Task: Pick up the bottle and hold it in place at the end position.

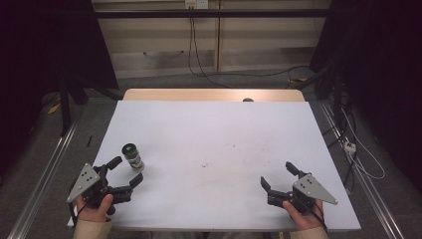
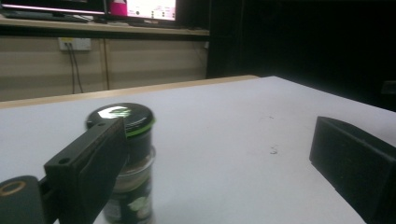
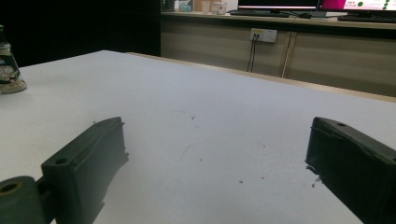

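The white table (image 1: pixel 214 144) lies broad and bare toward its far and right edges. A small jar (image 1: pixel 133 157) stands upright near the left edge, just beyond the gaping left gripper (image 1: pixel 127 172). The right gripper (image 1: pixel 277 174) also gapes, empty, well apart.

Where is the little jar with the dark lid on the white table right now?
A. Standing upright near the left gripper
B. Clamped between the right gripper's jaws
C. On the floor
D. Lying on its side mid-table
A: the jar stands upright on the table just ahead of the left gripper, whose jaws are open and not clamping it.
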Tool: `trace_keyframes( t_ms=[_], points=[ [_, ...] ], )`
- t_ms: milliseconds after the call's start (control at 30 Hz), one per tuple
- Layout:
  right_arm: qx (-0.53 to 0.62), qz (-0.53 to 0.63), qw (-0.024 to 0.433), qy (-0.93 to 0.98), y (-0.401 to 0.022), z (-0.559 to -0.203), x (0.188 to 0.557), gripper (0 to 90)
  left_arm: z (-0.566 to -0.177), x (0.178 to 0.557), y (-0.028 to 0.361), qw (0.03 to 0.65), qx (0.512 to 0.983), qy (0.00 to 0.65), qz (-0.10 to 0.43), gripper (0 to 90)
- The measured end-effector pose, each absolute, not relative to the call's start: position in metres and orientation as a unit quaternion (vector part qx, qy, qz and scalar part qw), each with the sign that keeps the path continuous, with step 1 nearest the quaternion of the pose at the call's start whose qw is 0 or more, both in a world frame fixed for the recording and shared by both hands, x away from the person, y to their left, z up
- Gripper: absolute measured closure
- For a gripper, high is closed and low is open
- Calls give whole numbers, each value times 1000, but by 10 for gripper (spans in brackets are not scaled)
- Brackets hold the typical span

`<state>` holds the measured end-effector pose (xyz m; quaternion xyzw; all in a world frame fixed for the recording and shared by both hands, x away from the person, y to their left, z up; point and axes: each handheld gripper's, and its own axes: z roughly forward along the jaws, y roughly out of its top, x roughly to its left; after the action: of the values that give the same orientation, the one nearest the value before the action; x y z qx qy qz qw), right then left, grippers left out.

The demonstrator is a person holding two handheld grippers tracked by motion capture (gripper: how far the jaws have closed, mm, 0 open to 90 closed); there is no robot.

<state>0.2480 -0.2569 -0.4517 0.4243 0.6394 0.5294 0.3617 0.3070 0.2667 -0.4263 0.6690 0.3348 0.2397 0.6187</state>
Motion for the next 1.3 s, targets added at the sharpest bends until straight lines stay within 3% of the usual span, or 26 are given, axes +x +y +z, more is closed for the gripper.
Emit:
trace_keyframes(
  t_ms=[433,767,1300],
  points=[
    [416,528,366,644,-252,-451,249,37,-435,331,276,587,670,375,257,46],
    [414,530,366,643,-250,-451,249,38,-440,346,269,542,703,377,264,117],
    [413,535,360,643,-249,-451,250,40,-447,364,256,499,716,404,273,213]
  ],
)
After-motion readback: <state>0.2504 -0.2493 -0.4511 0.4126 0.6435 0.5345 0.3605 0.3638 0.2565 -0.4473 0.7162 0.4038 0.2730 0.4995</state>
